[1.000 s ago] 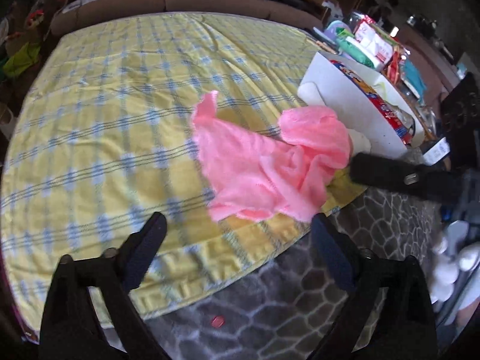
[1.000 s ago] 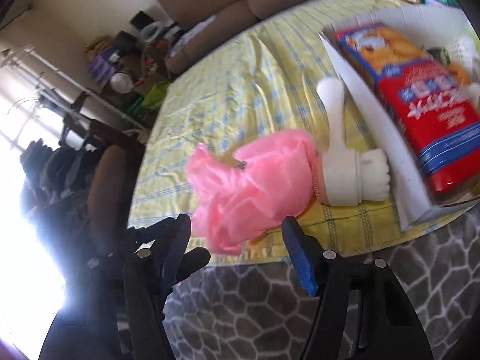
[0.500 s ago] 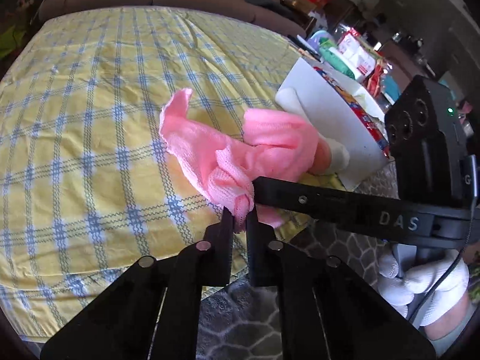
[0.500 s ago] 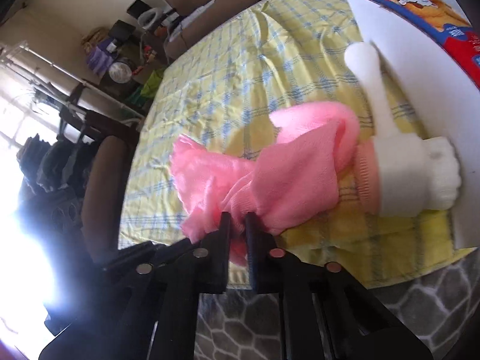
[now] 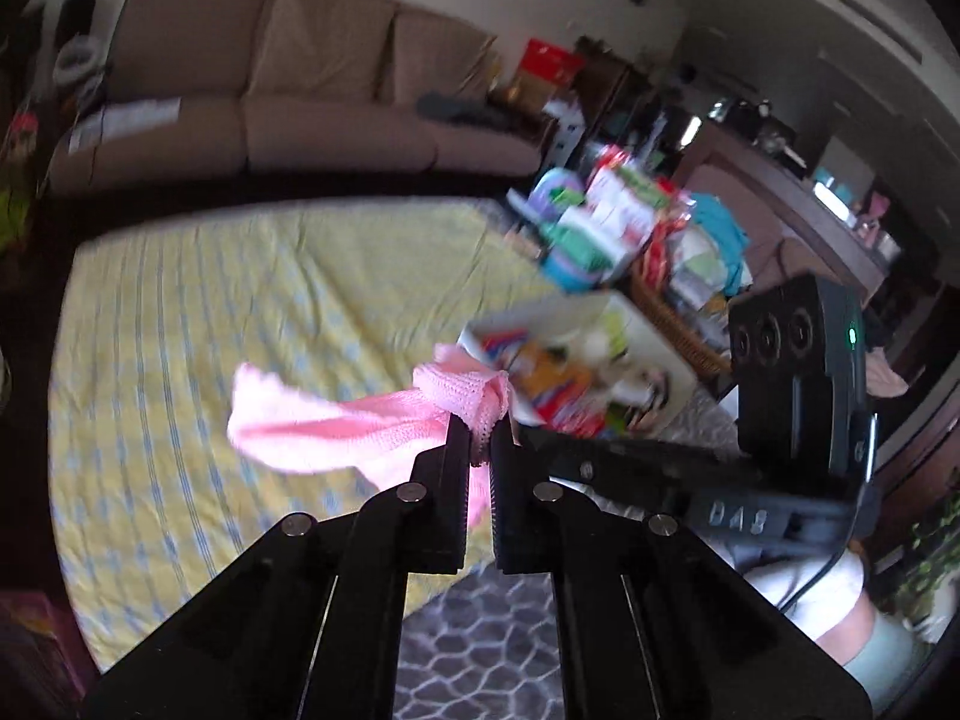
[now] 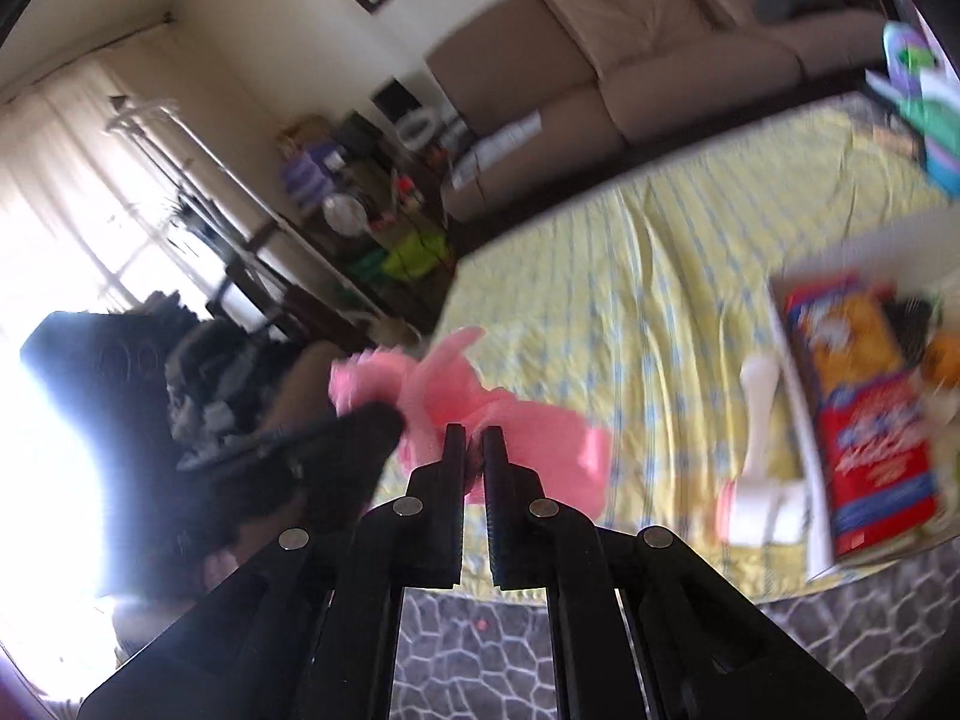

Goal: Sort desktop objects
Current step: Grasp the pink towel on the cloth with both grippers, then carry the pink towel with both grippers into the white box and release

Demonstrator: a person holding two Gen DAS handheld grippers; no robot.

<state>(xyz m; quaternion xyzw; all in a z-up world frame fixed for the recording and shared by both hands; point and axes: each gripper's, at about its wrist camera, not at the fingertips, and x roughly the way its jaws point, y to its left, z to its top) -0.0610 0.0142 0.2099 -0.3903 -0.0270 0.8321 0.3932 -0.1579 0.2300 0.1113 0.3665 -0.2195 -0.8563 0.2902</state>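
1. Pink knitted cloth [image 5: 360, 426] hangs in the air above the desk with the yellow checked tablecloth [image 5: 210, 330], bunched and stretched between both tools.
2. Left hand-held gripper [image 5: 480, 441]: jaws pressed together on one bunched end of the pink cloth; the rest trails off to the left.
3. Right hand-held gripper [image 6: 474, 450]: jaws clamped on another fold of the same cloth, which fans out to either side.
4. White long-handled brush [image 6: 759, 462] lies on the tablecloth, right of the cloth, just beside the white open box [image 6: 807, 468].
5. Red and orange snack packet [image 6: 864, 420] lies inside that box.
6. Brown sofa [image 5: 270, 96] at the far side; frames motion-blurred.
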